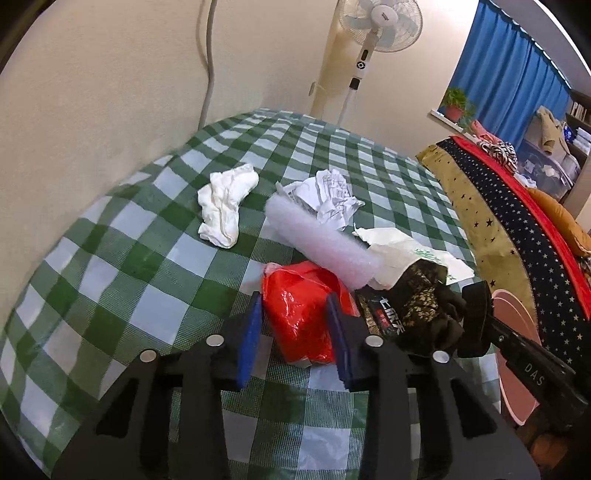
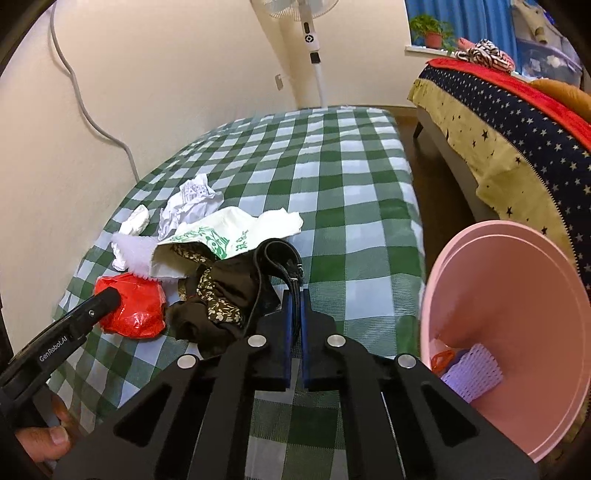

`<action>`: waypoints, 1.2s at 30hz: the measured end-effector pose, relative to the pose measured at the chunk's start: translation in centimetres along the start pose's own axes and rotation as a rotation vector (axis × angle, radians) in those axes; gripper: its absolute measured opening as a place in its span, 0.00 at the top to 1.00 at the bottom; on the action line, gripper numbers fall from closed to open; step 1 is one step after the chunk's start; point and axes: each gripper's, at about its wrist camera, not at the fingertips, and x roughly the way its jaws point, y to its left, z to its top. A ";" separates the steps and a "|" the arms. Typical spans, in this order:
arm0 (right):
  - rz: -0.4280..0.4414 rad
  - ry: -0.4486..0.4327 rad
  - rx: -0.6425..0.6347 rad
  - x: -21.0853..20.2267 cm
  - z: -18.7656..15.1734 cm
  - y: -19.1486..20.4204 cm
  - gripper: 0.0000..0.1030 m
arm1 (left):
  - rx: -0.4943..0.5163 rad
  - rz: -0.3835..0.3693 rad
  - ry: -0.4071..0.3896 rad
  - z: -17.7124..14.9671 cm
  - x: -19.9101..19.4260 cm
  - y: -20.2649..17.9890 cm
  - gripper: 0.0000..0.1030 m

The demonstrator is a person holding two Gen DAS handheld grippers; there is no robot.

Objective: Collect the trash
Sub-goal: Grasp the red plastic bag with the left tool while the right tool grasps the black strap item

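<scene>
A red plastic bag [image 1: 303,310] lies on the green checked table [image 1: 110,266]. My left gripper [image 1: 295,314] is open with its jaws on either side of the bag; it also shows in the right wrist view [image 2: 107,299], next to the red bag [image 2: 133,310]. My right gripper [image 2: 295,306] is shut on the black strap [image 2: 291,273] of a dark floral pouch [image 2: 218,295]. Behind lie a white foam roll [image 1: 317,240], crumpled paper [image 1: 328,195], a white tissue [image 1: 225,206] and a white printed bag [image 2: 229,232].
A pink bin [image 2: 509,325] stands at the table's right edge and holds a purple foam net [image 2: 472,373] and some orange trash. A bed with a star-patterned cover [image 2: 517,125] is at the right. A standing fan [image 1: 373,22] is behind the table.
</scene>
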 end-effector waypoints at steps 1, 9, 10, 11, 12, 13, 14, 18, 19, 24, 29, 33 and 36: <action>-0.001 -0.007 -0.001 -0.3 0.0 0.0 0.96 | 0.004 0.002 -0.005 0.0 -0.2 0.0 0.69; -0.004 -0.071 -0.012 -3.7 0.2 0.1 0.96 | 0.050 0.005 -0.063 0.1 -2.8 -0.2 0.79; -0.005 -0.078 -0.014 -4.1 0.2 0.1 0.96 | 0.056 0.003 -0.068 0.1 -3.1 -0.3 0.79; -0.005 -0.085 -0.016 -4.5 0.1 0.2 0.96 | 0.064 0.003 -0.075 0.1 -3.4 -0.4 0.79; -0.006 -0.092 -0.019 -4.9 0.0 0.2 0.96 | 0.074 0.006 -0.082 0.0 -3.7 -0.6 0.79; -0.010 -0.103 -0.025 -5.6 0.0 0.3 0.96 | 0.084 0.008 -0.091 0.0 -4.0 -0.7 0.79; -0.012 -0.110 -0.029 -5.9 0.0 0.3 0.96 | 0.088 0.007 -0.098 0.0 -4.4 -0.7 0.79; -0.017 -0.132 -0.033 -7.5 -0.2 0.2 0.96 | 0.105 0.003 -0.127 0.1 -5.8 -1.2 0.79; -0.019 -0.137 -0.034 -7.8 -0.3 0.2 0.96 | 0.111 0.000 -0.134 0.1 -6.1 -1.4 0.79; -0.024 -0.163 -0.024 -9.3 -0.4 -0.2 0.96 | 0.123 -0.013 -0.165 0.2 -7.5 -2.0 0.79; -0.030 -0.191 -0.013 -10.7 -0.4 -0.5 0.96 | 0.133 -0.030 -0.184 0.1 -8.5 -2.7 0.79; -0.041 -0.207 -0.010 -11.7 -0.5 -0.9 0.96 | 0.142 -0.042 -0.198 0.1 -9.1 -3.2 0.79; -0.047 -0.219 0.001 -12.5 -0.5 -1.5 0.96 | 0.145 -0.053 -0.205 0.0 -9.4 -3.4 0.79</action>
